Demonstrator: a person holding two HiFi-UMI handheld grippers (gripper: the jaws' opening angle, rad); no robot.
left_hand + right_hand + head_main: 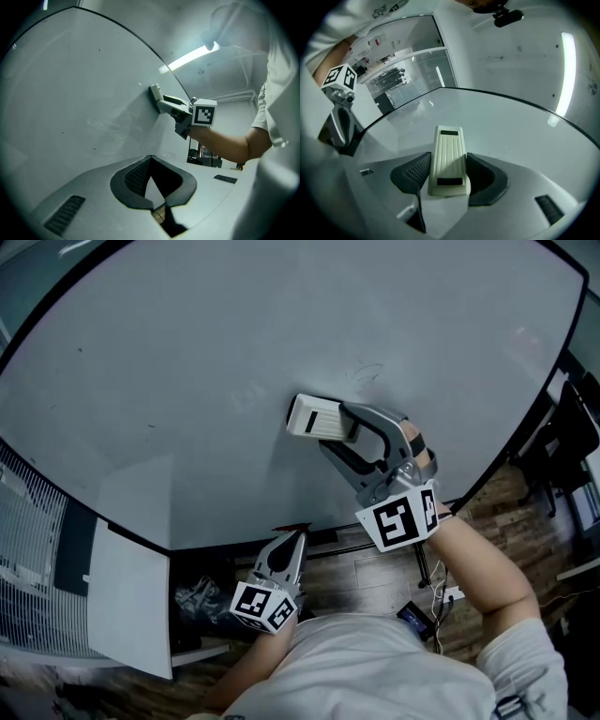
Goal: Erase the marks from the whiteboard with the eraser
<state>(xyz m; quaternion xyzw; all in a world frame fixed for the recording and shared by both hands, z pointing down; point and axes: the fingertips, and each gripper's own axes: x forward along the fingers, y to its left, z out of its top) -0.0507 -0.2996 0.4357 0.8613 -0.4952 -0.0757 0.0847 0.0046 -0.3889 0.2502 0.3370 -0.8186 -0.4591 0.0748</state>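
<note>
Because faint marks (364, 373) show just above it, right gripper (337, 430) pinches eraser (307, 415) flat against whiteboard (187, 381). Left gripper (292, 542), jaws pressed together and empty, hangs below, uninvolved.

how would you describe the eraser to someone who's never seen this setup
Start from the big pale whiteboard that fills the head view. Near its lower middle the right gripper holds a small block against it. That is the eraser: cream, ribbed, oblong, unlike the grey jaws around it.
</note>
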